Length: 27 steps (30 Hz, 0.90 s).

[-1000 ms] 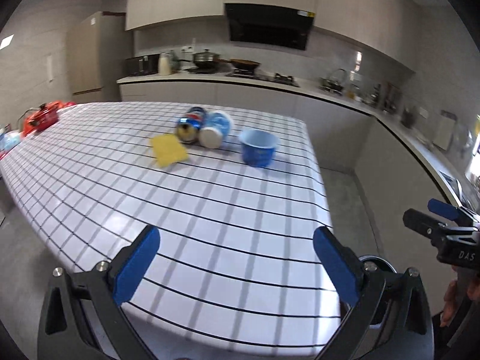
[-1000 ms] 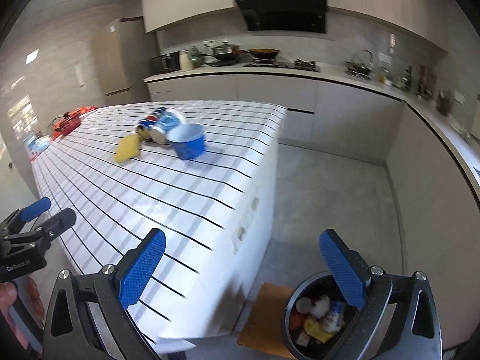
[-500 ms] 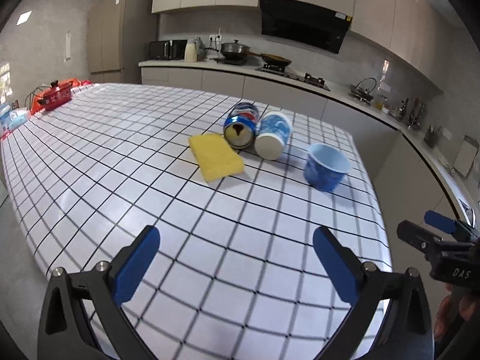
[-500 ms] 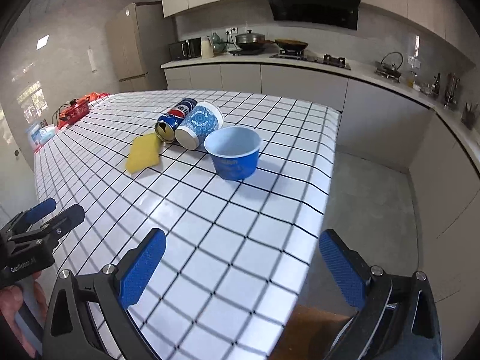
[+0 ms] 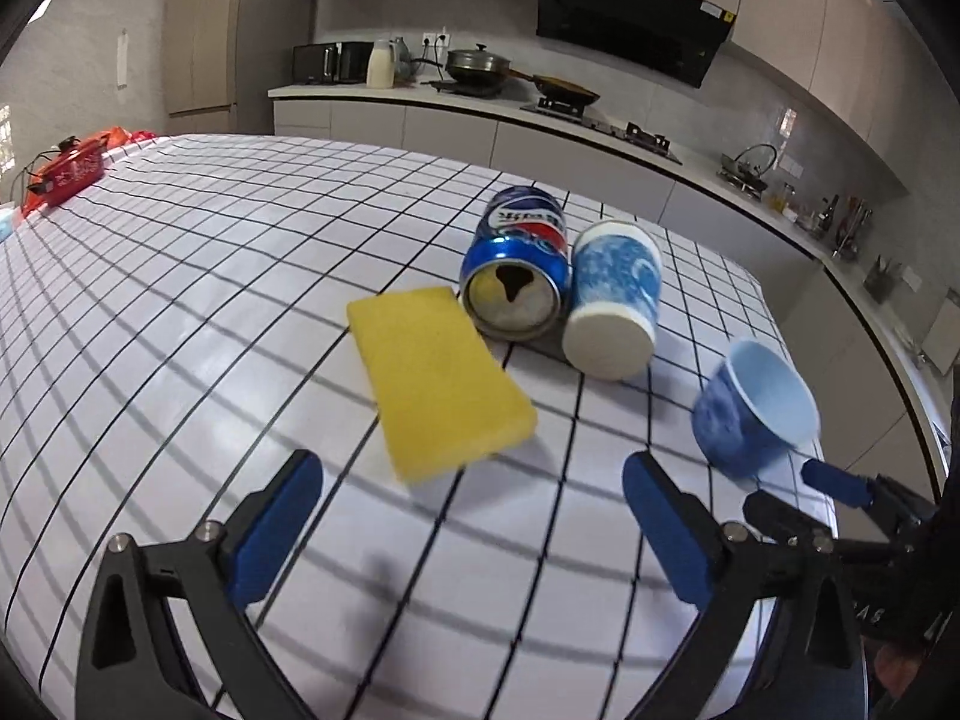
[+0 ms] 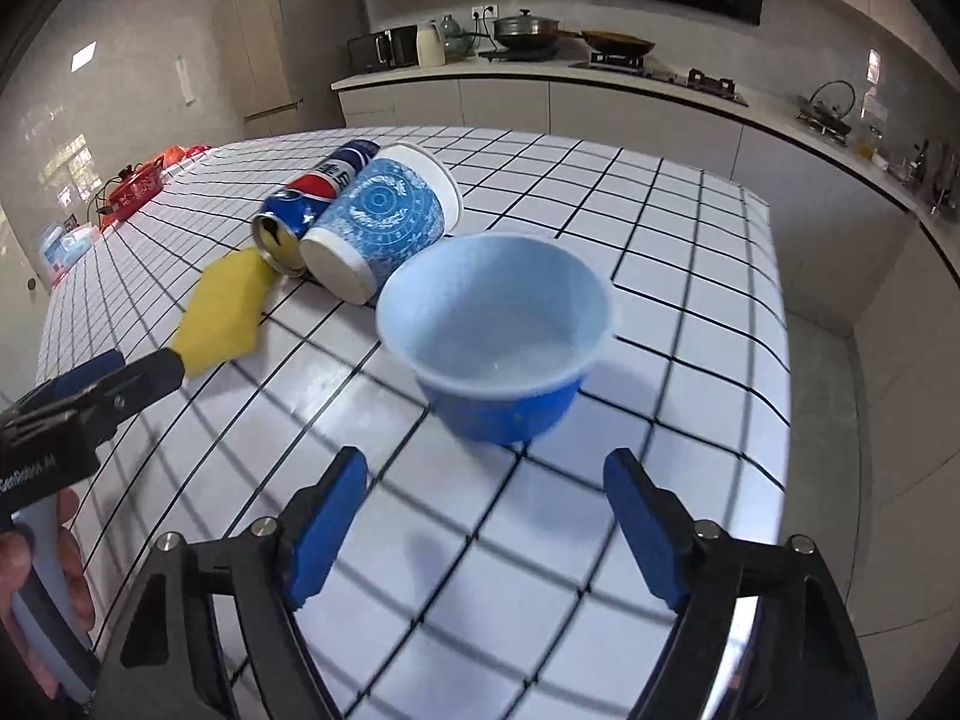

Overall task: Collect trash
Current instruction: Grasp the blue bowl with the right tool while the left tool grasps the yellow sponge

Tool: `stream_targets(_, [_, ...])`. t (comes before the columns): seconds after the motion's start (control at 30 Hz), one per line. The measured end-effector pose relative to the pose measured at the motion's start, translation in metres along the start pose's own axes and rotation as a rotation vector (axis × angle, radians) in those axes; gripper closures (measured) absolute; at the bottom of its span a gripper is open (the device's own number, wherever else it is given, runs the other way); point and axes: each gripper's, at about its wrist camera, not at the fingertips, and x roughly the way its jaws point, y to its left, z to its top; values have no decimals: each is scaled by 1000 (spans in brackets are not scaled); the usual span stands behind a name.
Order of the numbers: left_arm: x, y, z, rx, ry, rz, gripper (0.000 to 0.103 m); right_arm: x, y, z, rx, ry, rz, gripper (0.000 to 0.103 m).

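On the checked tabletop [image 5: 180,312] lie a yellow sponge [image 5: 435,378], a blue soda can [image 5: 519,270] on its side and a blue-and-white paper cup [image 5: 615,300] on its side. A blue bowl [image 6: 498,342] stands upright to their right. My left gripper [image 5: 474,525] is open just short of the sponge, nothing between its fingers. My right gripper [image 6: 486,528] hovers just in front of the bowl, its jaws closing, with nothing between them. In the right wrist view the can [image 6: 312,198], cup [image 6: 384,222] and sponge [image 6: 225,306] sit behind the bowl.
The table's right edge [image 6: 780,360] drops to grey floor [image 6: 840,480]. A red object [image 5: 69,171] lies at the far left of the table. A kitchen counter [image 5: 540,120] with pots runs along the back wall. The other gripper [image 6: 90,396] shows at each view's side.
Both grippers have come forward and down over the table, so the trash now looms close. The right gripper's fingers stand closer together than before.
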Motion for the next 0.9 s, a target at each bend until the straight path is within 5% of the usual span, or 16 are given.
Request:
stream_targets(0.3, [35,8,19,23,49,-4,6,40,-12,42,66,-1,-47,29])
stream_targets(0.43, [43,22,19,34,101,4,15,48,-15,57,108,3,-57,29])
stream_targets(0.6, [35,48,23,-15,91,21,16,47,-13,62,120,-34,-69,27])
stream_targets(0.9, [45,40,33,20,94,4,16,69,-15,73,129,-11,-113,27])
